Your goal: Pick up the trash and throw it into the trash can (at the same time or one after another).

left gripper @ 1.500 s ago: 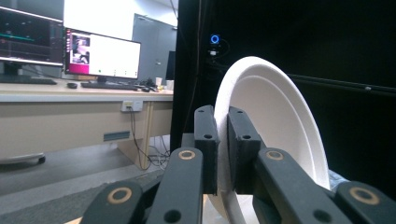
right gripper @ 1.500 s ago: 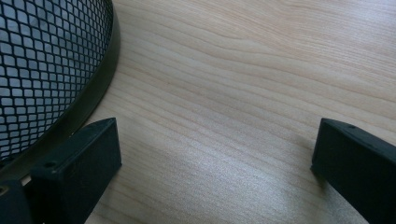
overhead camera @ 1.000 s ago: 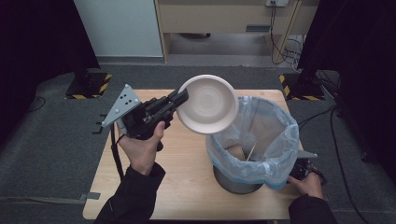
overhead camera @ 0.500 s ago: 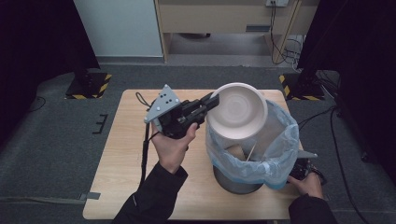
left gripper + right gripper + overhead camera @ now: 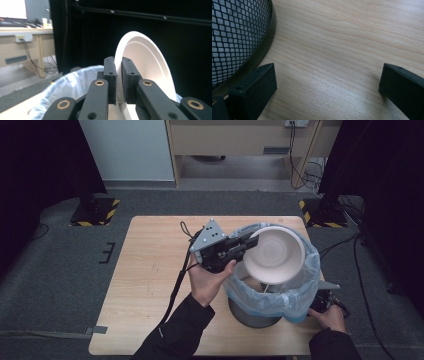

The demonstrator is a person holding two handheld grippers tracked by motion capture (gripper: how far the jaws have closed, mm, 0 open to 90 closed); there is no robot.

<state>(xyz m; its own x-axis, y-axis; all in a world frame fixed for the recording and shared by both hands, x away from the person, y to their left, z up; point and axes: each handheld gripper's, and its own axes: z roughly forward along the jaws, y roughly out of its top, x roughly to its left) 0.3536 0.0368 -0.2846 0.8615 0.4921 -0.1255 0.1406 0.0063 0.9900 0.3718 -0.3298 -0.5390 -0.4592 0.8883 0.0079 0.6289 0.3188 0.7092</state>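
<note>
the left gripper (image 5: 246, 245), jaws pinched on the rim of the round white paper plate (image 5: 274, 254), has carried it from the middle of the wooden table (image 5: 150, 285) to above the black mesh bin with its pale blue plastic liner (image 5: 295, 295) near the right edge, so dropping it in looks next. the plate stands tilted on edge just beyond the jaws. the right gripper (image 5: 327, 85) rests spread on the table beside the bin's base.
</note>
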